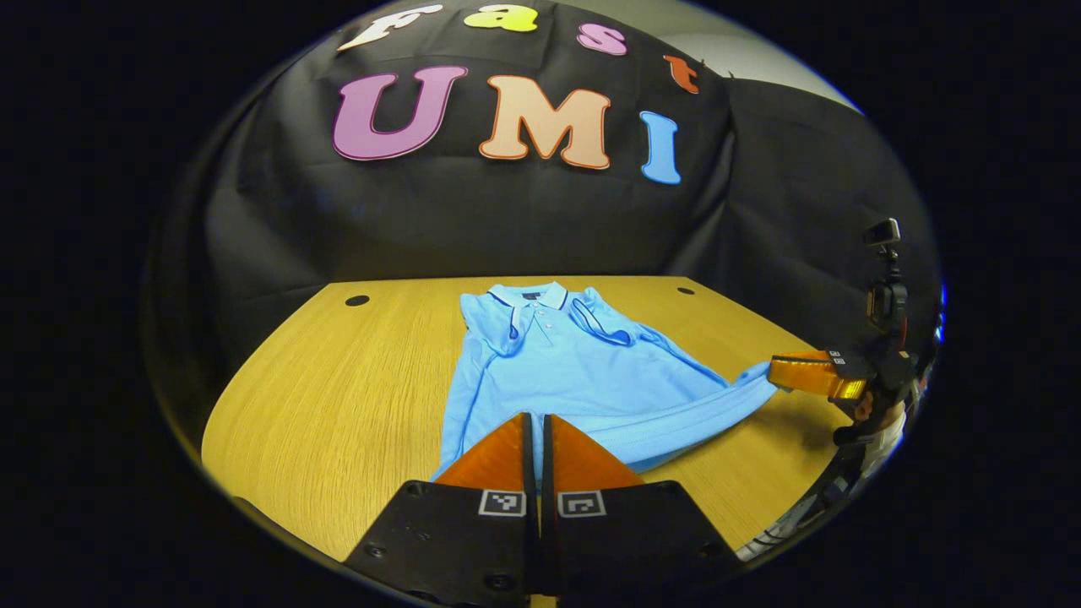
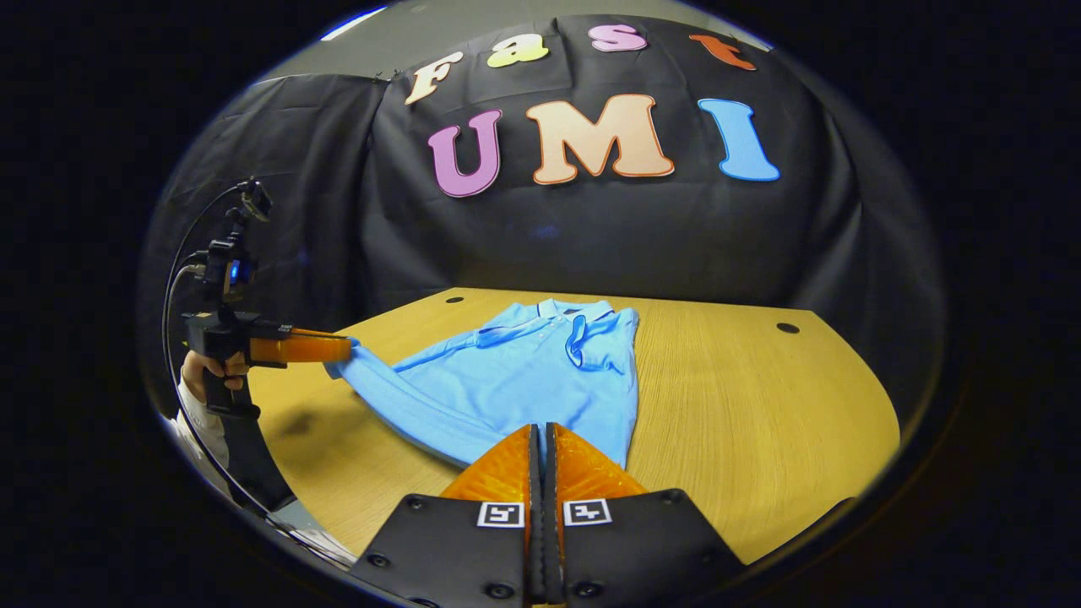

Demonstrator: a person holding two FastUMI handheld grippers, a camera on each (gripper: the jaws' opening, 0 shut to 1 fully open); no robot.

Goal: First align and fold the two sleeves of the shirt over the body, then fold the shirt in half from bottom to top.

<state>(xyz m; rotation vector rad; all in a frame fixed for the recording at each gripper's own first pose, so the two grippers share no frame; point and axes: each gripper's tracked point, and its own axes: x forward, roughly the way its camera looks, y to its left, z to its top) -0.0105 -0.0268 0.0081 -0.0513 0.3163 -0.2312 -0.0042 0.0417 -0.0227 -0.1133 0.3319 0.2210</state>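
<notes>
**Both hem corners pinched for the bottom-to-top fold**

We have the light blue short-sleeved polo shirt (image 1: 574, 371) lying collar-away on the pale wood-grain counter (image 1: 338, 397), its two sleeves already turned in over the chest, so we judge the sleeve step done and the half-fold begun. Our left gripper (image 1: 538, 422) has its fingers together at the near hem; they appear clamped on the cloth there. Our right gripper (image 2: 540, 432) sits the same way at its own corner, fingers drawn together on the hem. Holding both corners lets the bottom edge travel level toward the collar. In the right gripper view, the left gripper reaches in horizontally from the side, a hand (image 2: 207, 371) wrapped around its upright grip, with the hem pulled up off the counter into a taut band between the two.
</notes>
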